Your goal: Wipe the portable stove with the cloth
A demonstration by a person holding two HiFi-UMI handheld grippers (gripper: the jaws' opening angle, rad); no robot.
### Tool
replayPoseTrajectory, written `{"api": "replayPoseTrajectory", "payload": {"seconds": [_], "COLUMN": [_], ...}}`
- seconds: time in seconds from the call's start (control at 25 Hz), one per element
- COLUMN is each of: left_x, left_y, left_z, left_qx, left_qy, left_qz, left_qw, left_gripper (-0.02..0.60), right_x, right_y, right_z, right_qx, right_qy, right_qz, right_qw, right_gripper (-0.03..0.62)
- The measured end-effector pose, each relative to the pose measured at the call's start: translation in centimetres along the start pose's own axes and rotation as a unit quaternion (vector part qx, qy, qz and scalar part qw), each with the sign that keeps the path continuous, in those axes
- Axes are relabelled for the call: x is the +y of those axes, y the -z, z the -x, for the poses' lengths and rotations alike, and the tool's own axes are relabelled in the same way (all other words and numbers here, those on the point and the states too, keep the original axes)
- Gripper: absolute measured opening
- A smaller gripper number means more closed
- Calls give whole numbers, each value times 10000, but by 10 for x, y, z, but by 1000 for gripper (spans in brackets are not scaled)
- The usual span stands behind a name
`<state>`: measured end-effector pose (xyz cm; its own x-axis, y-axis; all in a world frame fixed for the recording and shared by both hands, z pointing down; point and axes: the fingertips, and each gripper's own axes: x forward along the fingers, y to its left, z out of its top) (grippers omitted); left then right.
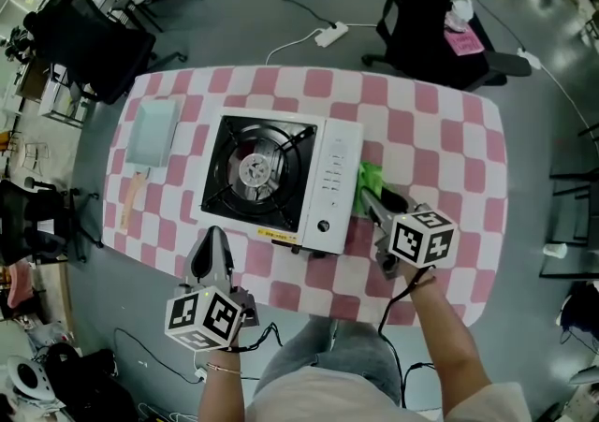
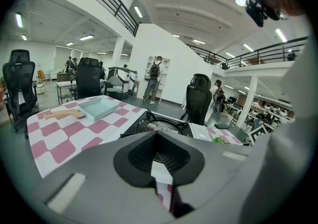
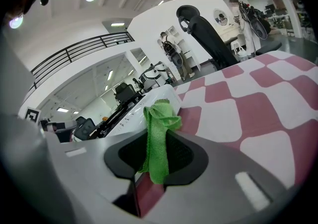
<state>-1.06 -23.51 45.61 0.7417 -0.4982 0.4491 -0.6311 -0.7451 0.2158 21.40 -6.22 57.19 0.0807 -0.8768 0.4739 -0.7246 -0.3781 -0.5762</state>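
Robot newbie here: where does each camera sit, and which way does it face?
Head view: on the person's head, facing steeply down onto the stove; left gripper, right gripper and forearms show.
Left gripper view: on that gripper, along its shut jaws toward the stove.
Right gripper view: likewise, jaws shut on the cloth.
Shared: all three show the stove.

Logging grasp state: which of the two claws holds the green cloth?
The right claw, shut on the green cloth beside the stove; the left claw has nothing between its jaws.
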Motion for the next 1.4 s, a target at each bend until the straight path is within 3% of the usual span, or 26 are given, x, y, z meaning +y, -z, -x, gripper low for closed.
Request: {"api": "replayPoseTrajectory", "payload": {"seconds": [1.4], "left_x": [-11], "left_y": [4], "left_z": [13], "left_qx": [43], "left_qy": [689], "left_qz": [-325], "left_qw": [9971], "left_gripper": [0], "right_x": [45], "right_y": [69], "right_z": [41], "right_qx": [27], "right_qy": [-79], "right_qz": [-237], "right_qw": [9997], "right_gripper": [100]}}
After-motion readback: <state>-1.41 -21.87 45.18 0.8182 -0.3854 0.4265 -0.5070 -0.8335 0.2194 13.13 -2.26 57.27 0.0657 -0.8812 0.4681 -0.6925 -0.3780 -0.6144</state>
